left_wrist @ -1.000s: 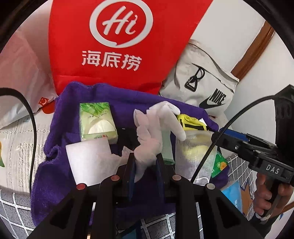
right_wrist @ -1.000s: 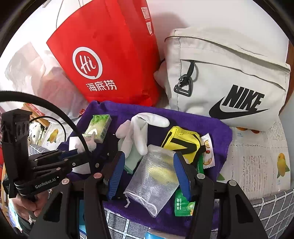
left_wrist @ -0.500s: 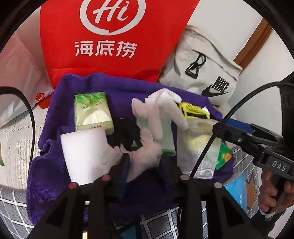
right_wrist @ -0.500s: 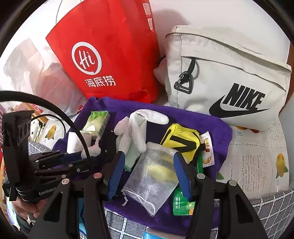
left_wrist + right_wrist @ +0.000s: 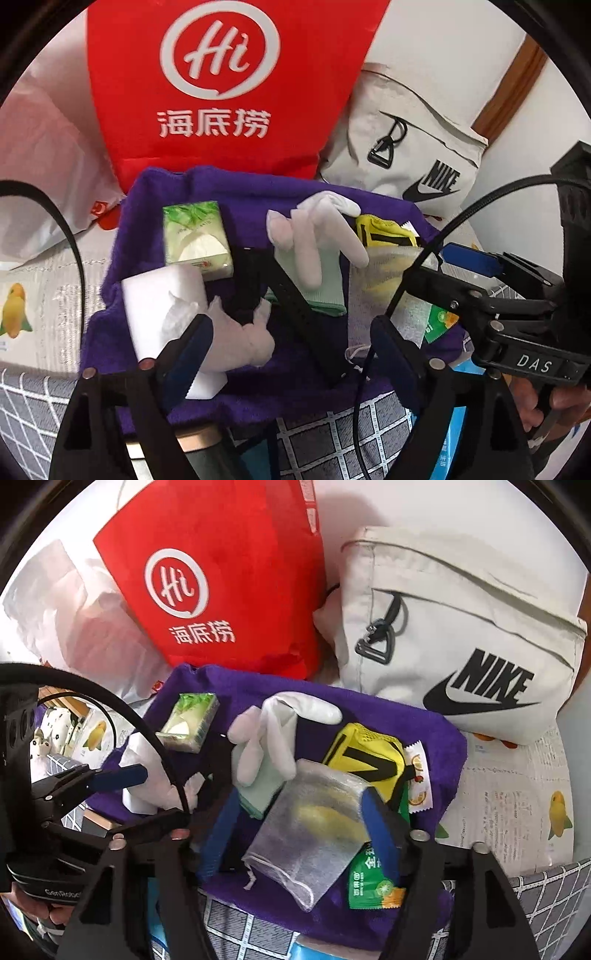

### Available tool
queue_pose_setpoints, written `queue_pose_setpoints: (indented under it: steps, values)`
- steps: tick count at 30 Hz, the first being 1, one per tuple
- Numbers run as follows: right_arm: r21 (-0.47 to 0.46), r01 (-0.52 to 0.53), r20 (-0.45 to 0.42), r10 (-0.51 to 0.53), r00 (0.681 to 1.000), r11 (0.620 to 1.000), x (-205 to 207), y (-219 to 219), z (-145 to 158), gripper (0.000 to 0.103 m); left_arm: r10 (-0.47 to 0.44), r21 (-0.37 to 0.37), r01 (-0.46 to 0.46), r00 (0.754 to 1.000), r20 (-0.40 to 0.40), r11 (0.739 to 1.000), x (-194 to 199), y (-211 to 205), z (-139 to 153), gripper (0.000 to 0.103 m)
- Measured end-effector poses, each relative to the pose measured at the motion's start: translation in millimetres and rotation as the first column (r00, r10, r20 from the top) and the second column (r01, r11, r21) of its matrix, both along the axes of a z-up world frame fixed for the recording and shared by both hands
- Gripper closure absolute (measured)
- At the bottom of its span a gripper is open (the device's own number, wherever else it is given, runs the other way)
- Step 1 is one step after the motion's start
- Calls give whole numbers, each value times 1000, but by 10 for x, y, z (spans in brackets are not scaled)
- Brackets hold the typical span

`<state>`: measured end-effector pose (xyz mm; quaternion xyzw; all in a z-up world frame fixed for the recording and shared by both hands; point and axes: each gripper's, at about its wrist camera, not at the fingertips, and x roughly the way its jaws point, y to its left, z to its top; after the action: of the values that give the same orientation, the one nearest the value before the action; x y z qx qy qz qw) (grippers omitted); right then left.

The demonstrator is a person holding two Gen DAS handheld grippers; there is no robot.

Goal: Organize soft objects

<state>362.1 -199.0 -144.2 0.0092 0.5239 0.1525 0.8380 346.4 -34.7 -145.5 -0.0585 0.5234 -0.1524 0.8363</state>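
Both pairs of tongs are over the purple plush towel (image 5: 192,373) that fills the middle of each wrist view, and both are spreading their jaws right now. The left gripper (image 5: 291,354), at the bottom centre of the left wrist view, is opening wide; a crumpled white glove (image 5: 240,343) lies slack between its blue pads, leaning against the left finger (image 5: 188,354), and I read that as a release rather than a grip. Just to its left sits the white foam sponge block (image 5: 159,306), with the green tissue pack (image 5: 197,240) above it. A second white glove with a mint-green cuff (image 5: 317,247) lies centre frame, its fingers pointing up toward the red paper bag with a white logo (image 5: 221,85). Over in the right wrist view, the right gripper (image 5: 295,834) straddles the translucent mesh drawstring pouch with something yellow inside (image 5: 306,834); its jaws are opening too, and the pads do not appear to press on the pouch. A yellow-and-black fabric pouch (image 5: 365,753) and a green sachet (image 5: 369,882) crowd the right finger. The risks? That limp glove could cling to the left pad and get dragged off when the hand lifts. On the right, a closing grip could catch the sachet or the towel pile along with the mesh. And that black cable (image 5: 424,266) crossing the left view may snag the gloves.
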Motion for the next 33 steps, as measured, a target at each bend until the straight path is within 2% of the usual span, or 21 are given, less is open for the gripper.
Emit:
queue_pose_setpoints:
  steps: [3,5,8,10,12,15,20,24,28,30,33]
  values:
    - [-4,16,19,-16,1000,1000,-11,-6,57,18,34,5,-34,999,-15,999,-4,63,54,14]
    - [5,33,23,-33,999,999,-12,-37,85,16,50,13,-50,999,-18,999,-14,84,87,13]
    - [14,56,31,-57,998,998,-30,-73,142,13,64,59,-64,998,2,996,-42,70,151,13]
    - [3,63,42,-63,997,998,-52,-77,183,6,65,88,-66,998,19,994,-71,51,217,13]
    - [-16,80,62,-78,995,997,-84,-81,239,3,60,122,-66,997,50,990,-117,26,309,13]
    - [12,93,58,-94,994,996,-139,-105,310,2,63,169,-79,993,98,982,-195,-7,437,8]
    - [11,107,75,-108,991,994,-277,-84,481,0,58,193,-85,988,141,978,-328,10,672,8]
    - [75,146,55,-150,987,986,-454,-186,637,0,72,195,-113,976,206,974,-504,32,920,5]
    - [50,158,90,-162,983,986,-736,-208,879,0,78,211,-135,964,255,968,-704,34,1138,4]
    - [47,163,101,-167,981,986,-865,-208,971,0,90,204,-143,965,248,968,-823,42,1212,4]
    - [45,152,119,-156,981,987,-1092,-179,1119,0,53,192,-99,971,231,976,-1040,10,1319,4]
